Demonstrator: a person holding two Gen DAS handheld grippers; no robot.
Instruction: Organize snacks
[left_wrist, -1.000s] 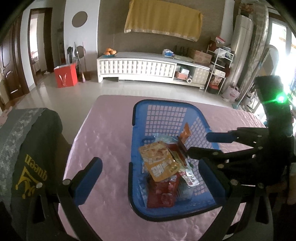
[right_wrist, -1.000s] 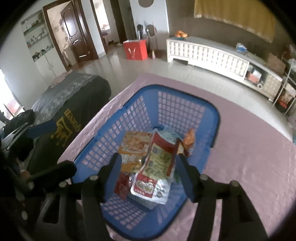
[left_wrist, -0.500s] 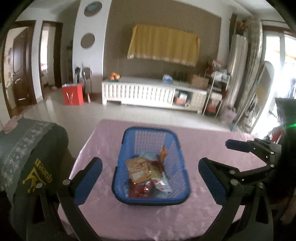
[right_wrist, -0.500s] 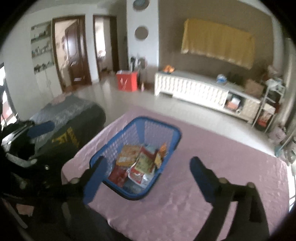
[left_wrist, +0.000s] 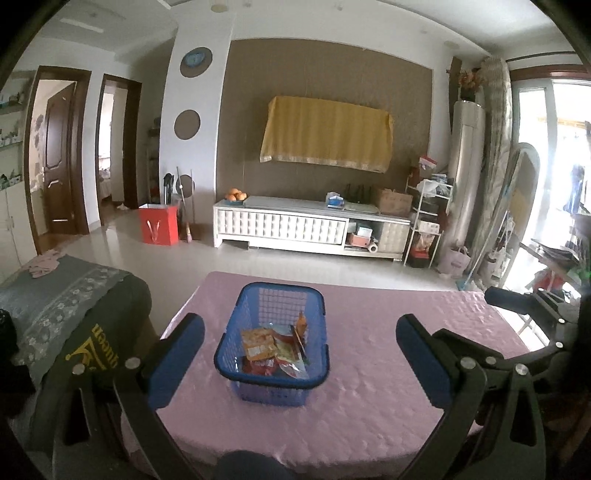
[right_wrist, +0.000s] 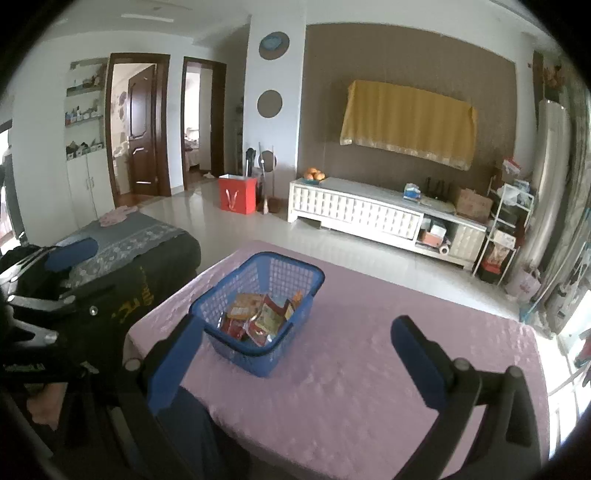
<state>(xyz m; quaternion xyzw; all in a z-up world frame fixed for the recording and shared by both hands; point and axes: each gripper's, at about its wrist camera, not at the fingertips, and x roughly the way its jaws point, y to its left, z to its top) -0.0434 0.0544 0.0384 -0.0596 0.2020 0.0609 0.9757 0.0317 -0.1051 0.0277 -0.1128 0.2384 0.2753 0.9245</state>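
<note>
Several flat snack packets (left_wrist: 275, 350), orange, red and clear-wrapped, are seen heaped in a blue plastic lattice basket (left_wrist: 273, 391) set on a pink textured tablecloth (left_wrist: 369, 369). The left gripper (left_wrist: 301, 350) and the right gripper (right_wrist: 295, 343) are held above the near table edge, jaws spread wide, nothing between them.

Brown feature wall (left_wrist: 332, 74) with yellow cloth (left_wrist: 325, 133), long white cabinet (left_wrist: 280, 225) below, glossy pale floor (left_wrist: 295, 264), two dark wooden doors (right_wrist: 140, 129), bright window (left_wrist: 565, 155) at right
</note>
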